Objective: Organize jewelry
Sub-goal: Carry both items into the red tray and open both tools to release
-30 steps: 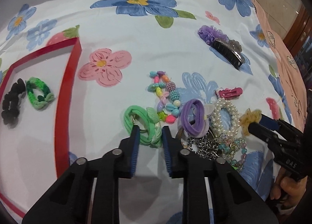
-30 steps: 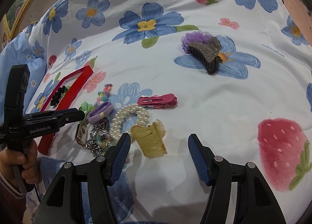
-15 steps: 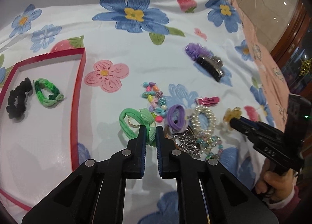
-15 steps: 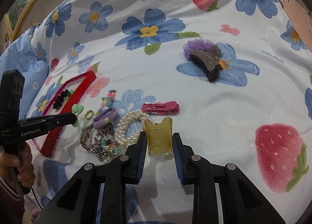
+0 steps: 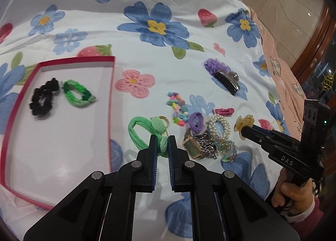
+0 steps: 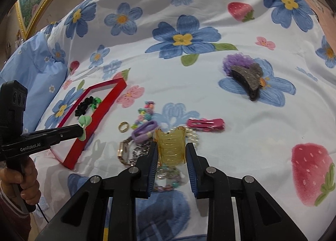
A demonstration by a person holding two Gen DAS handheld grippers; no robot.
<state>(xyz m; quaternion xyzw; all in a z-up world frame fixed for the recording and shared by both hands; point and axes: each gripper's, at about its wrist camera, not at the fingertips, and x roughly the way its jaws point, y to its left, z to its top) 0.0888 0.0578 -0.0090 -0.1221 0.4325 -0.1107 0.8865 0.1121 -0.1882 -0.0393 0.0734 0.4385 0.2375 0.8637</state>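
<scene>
Two grippers closed on items, left gripper (image 5: pixel 162 145) pinching green hair tie (image 5: pixel 147 130), right gripper (image 6: pixel 171 153) clamping yellow claw clip (image 6: pixel 170 145), red tray (image 5: pixel 111 102) nearby.

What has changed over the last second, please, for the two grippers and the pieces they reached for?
The left gripper closed on the light green hair tie; the right gripper closed on the yellow claw clip and raised it. The red tray kept its contents.
</scene>
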